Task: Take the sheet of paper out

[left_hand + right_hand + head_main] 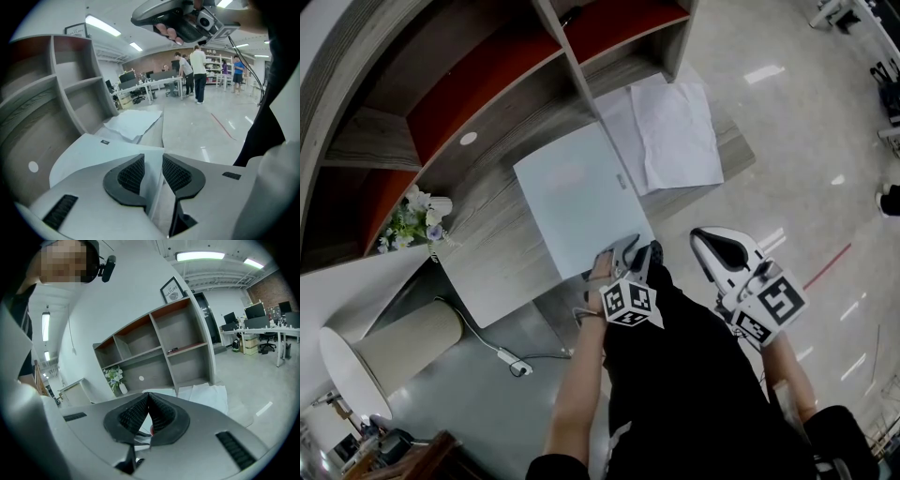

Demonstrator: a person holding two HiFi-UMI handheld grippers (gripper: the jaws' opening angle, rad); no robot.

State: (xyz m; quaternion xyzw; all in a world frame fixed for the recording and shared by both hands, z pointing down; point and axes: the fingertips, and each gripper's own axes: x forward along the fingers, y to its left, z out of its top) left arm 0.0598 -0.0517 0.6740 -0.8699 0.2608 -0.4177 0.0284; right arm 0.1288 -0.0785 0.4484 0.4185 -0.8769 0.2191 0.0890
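The left gripper (635, 251) is standing at the near edge of the grey wooden worktop (490, 214), its jaws half apart around the near corner of the pale blue rectangular sheet of paper (577, 202), which is lying across the worktop's middle. The right gripper (708, 242), its jaws pressed together with nothing between them, is hanging just off the near edge. Creased white papers (675, 131) are lying at the far right corner

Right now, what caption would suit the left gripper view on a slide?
Left tool straddling the corner of a pale folder, loose paper sheets lying beyond it.
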